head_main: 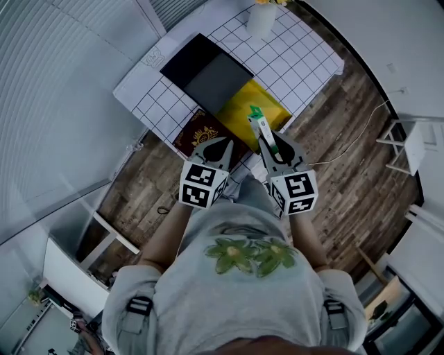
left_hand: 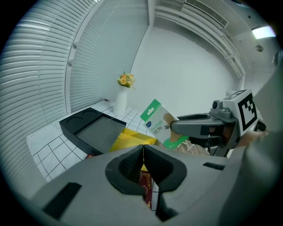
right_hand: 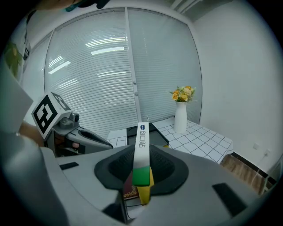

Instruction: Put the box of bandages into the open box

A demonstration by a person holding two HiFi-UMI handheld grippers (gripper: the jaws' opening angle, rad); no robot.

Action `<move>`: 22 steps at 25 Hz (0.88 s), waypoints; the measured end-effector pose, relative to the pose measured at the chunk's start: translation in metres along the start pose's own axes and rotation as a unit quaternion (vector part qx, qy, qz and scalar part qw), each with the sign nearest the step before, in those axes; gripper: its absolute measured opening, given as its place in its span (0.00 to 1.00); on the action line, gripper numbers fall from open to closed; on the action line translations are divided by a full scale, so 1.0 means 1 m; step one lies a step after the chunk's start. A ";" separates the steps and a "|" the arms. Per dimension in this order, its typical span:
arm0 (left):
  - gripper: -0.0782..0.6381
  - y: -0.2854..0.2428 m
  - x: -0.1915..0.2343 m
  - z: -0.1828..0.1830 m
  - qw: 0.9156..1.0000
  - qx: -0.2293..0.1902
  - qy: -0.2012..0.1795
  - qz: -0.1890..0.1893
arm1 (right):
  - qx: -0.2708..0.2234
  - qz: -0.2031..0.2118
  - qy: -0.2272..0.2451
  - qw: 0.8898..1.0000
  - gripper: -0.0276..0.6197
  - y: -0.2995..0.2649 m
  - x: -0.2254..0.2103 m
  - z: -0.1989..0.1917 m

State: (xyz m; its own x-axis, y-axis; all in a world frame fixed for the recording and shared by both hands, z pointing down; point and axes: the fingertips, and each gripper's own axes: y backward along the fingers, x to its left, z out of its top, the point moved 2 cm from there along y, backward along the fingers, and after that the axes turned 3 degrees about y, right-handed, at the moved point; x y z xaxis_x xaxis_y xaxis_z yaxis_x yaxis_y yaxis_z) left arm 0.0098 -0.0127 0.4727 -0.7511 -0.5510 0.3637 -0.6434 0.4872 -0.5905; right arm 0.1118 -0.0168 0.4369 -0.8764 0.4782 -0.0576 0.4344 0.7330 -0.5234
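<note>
The box of bandages (head_main: 259,123), white with green ends, is held edge-up off the table, with my right gripper (head_main: 270,148) shut on its lower part. In the right gripper view its narrow edge (right_hand: 141,154) stands straight up between the pads. In the left gripper view its printed face (left_hand: 155,116) shows, tilted. The open black box (head_main: 205,69) lies on the white grid tablecloth beyond it, with a yellow packet (head_main: 251,107) in between. My left gripper (head_main: 215,156) hangs beside the right one over a dark red book (head_main: 203,134), jaws shut on nothing.
A white vase (head_main: 262,17) with yellow flowers stands at the table's far end. The table's near edge (head_main: 156,135) is just ahead of the grippers, above a wooden floor. Window blinds run along the left wall. A white shelf (head_main: 416,149) stands at the right.
</note>
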 end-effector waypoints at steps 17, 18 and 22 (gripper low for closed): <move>0.12 -0.007 0.002 -0.005 1.000 0.005 0.013 0.008 | 0.013 0.017 0.002 1.000 0.19 -0.015 -0.001 -0.009; 0.12 -0.007 0.003 -0.006 1.000 0.006 0.014 0.009 | 0.016 0.018 0.003 1.000 0.19 -0.017 -0.001 -0.011; 0.12 -0.006 0.006 -0.008 1.000 0.008 0.018 0.012 | 0.023 0.021 0.004 1.000 0.19 -0.023 -0.001 -0.016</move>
State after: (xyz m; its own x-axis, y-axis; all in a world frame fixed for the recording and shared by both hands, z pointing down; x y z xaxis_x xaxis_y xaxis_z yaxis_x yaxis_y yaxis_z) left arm 0.0080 -0.0138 0.4842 -0.7717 -0.5145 0.3738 -0.6222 0.4890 -0.6114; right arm 0.1063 -0.0266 0.4632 -0.8556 0.5123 -0.0734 0.4607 0.6893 -0.5591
